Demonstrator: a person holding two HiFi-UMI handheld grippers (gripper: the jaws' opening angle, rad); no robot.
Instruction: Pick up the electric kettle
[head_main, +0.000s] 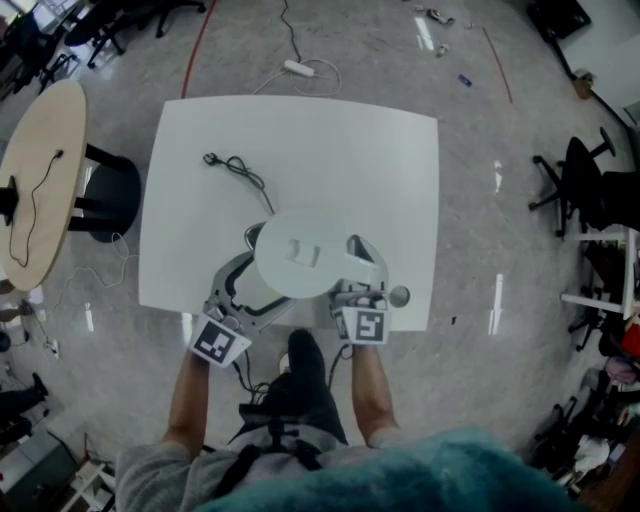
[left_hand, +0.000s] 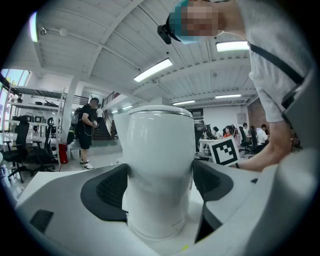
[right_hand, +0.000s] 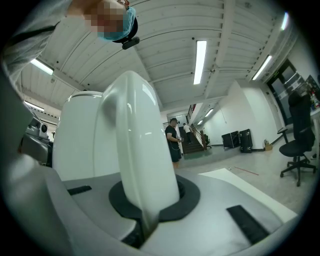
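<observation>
The big white worktop (head_main: 300, 130) is right in front of you. The white electric kettle (head_main: 305, 255) sits over the near side of it, between your two hands. Your left gripper (head_main: 240, 290) has its jaws closed on the round body of the kettle, with one dark pad (left_hand: 112, 187) on each side. Your right gripper (head_main: 362, 292) has its jaws squeezed tight on the kettle's handle (right_hand: 140, 150). You cannot tell if the kettle is up off the worktop. A thin black cord (head_main: 238, 170) lies on the worktop behind the kettle.
</observation>
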